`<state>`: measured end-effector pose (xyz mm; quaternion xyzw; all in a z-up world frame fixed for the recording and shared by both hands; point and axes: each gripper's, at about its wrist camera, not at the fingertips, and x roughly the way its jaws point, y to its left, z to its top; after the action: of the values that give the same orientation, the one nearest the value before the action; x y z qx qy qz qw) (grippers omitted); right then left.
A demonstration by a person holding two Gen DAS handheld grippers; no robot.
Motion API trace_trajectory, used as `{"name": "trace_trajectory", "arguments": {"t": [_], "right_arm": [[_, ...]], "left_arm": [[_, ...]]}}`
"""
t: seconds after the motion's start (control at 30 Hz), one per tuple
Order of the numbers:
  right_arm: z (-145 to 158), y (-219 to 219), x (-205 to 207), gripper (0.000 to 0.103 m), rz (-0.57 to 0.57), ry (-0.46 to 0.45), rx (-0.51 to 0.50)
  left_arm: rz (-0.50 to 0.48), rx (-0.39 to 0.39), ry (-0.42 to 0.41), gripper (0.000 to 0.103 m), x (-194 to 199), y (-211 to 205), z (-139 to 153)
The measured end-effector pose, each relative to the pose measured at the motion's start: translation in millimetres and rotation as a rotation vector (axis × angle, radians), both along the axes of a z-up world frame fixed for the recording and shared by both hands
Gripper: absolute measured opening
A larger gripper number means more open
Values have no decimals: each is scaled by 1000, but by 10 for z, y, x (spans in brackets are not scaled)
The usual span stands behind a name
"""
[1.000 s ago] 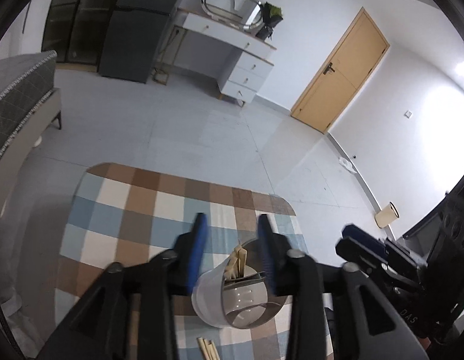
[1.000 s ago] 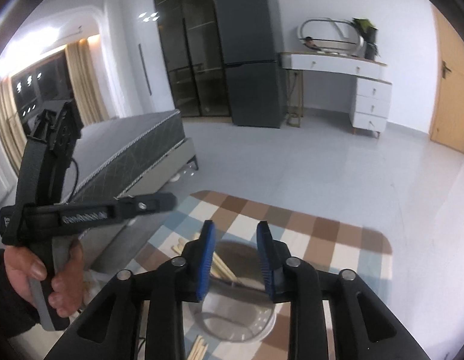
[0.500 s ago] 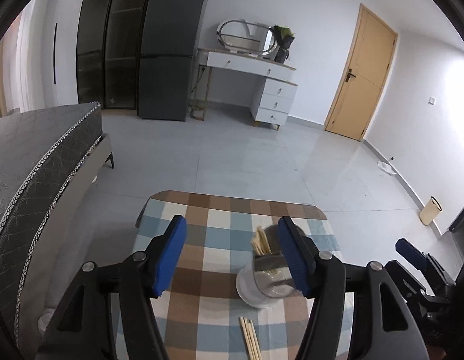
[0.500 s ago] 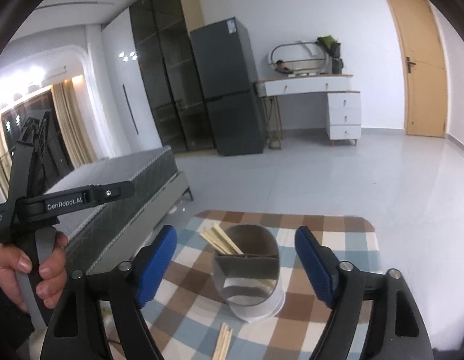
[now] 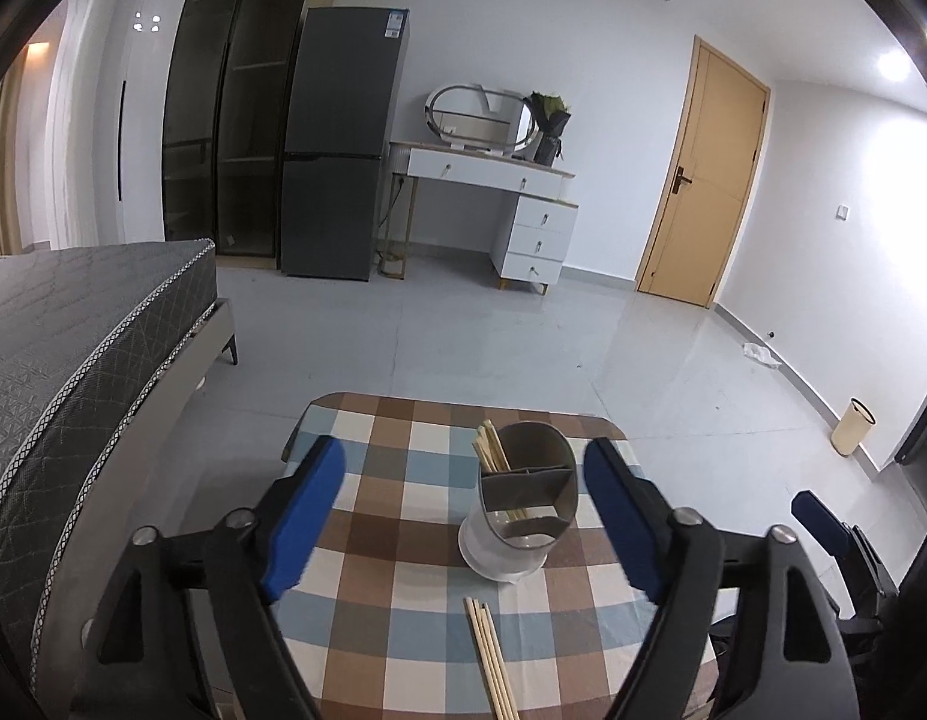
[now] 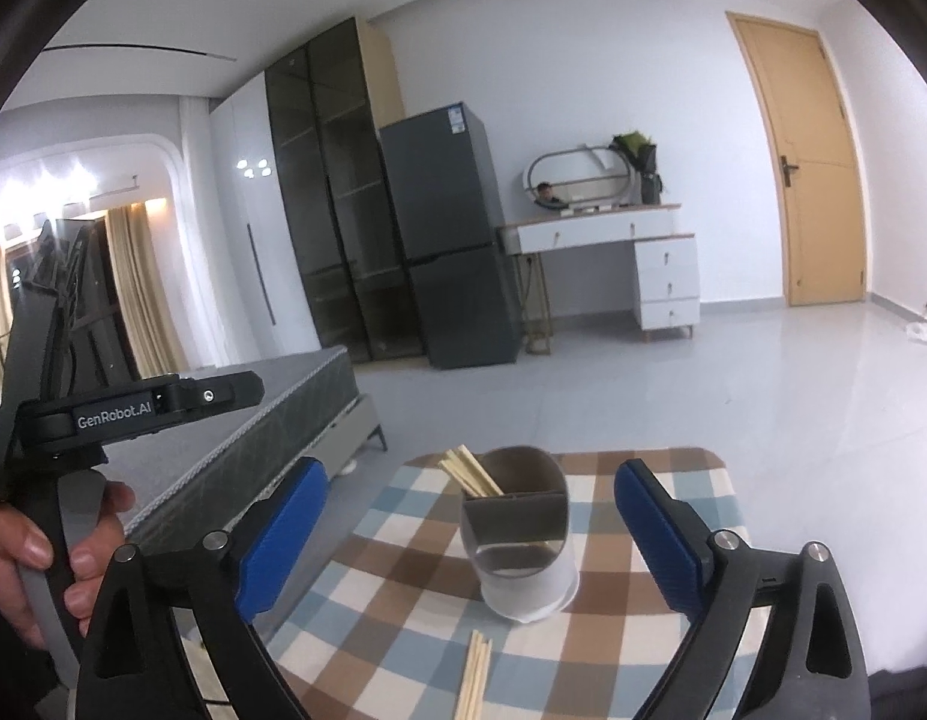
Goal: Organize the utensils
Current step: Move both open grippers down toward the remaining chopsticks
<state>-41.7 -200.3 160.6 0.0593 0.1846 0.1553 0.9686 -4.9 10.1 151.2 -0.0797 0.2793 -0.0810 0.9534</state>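
Observation:
A grey utensil holder with a white base stands upright on the checked tablecloth. Several wooden chopsticks lean out of its back compartment. More loose chopsticks lie flat on the cloth in front of it. My left gripper is held back from the holder, its jaws opening wide with nothing pressed between the pads. My right gripper is likewise drawn back, its jaws opening, with no contact on the holder.
A hand holding the left gripper's handle shows at the left of the right wrist view. A grey bed runs along the table's left side. Beyond lie tiled floor, a dark fridge, a white dresser and a wooden door.
Both grippers spread their jaws from narrow to wide and drew back and up from the holder. The holder, once close between the fingers, now stands free farther ahead.

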Motion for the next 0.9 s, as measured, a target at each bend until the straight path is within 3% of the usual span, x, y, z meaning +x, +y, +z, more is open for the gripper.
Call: {"name": "trace_trajectory", "arguments": {"t": [0.57,0.9], "right_arm": [[-398,36,-431,103,-80,-16,-52],[-796,21,-299,103,-76,103,-50]], "left_arm": [[33,36,-36,96,-268,-15,-510],[30,50,26,96,-179,-35,-981]]}}
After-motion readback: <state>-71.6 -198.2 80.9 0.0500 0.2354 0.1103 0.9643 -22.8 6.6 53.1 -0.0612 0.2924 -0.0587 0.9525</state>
